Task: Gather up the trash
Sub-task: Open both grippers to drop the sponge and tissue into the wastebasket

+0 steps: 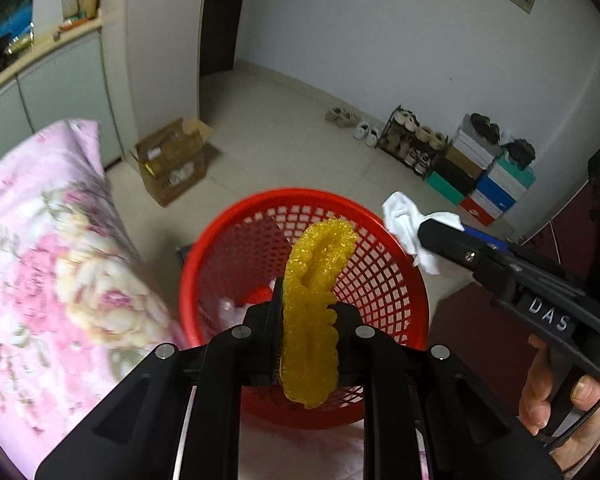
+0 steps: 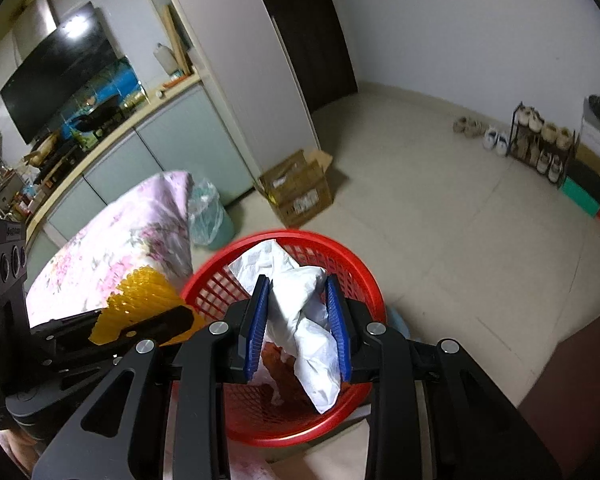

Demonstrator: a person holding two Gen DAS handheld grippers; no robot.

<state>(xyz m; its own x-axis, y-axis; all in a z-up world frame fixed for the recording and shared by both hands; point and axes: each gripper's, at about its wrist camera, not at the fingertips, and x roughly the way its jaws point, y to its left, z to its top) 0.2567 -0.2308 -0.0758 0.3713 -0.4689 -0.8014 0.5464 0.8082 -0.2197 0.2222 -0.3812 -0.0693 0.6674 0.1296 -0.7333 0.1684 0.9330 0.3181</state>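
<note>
I run two grippers. My left gripper (image 1: 306,312) is clamped on one yellow foam net (image 1: 314,280); my right gripper (image 2: 300,316) is clamped on one crumpled white tissue (image 2: 300,312). Both hang over one red basket (image 1: 404,280), at 12 o'clock.

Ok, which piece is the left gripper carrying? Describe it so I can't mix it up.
Find the red mesh basket on the floor beside the pink floral bedding. Above its opening, the left gripper is shut on a yellow foam net. Its bright yellow, bumpy mesh sets it apart from the smooth white crumpled paper in the right gripper.
</note>
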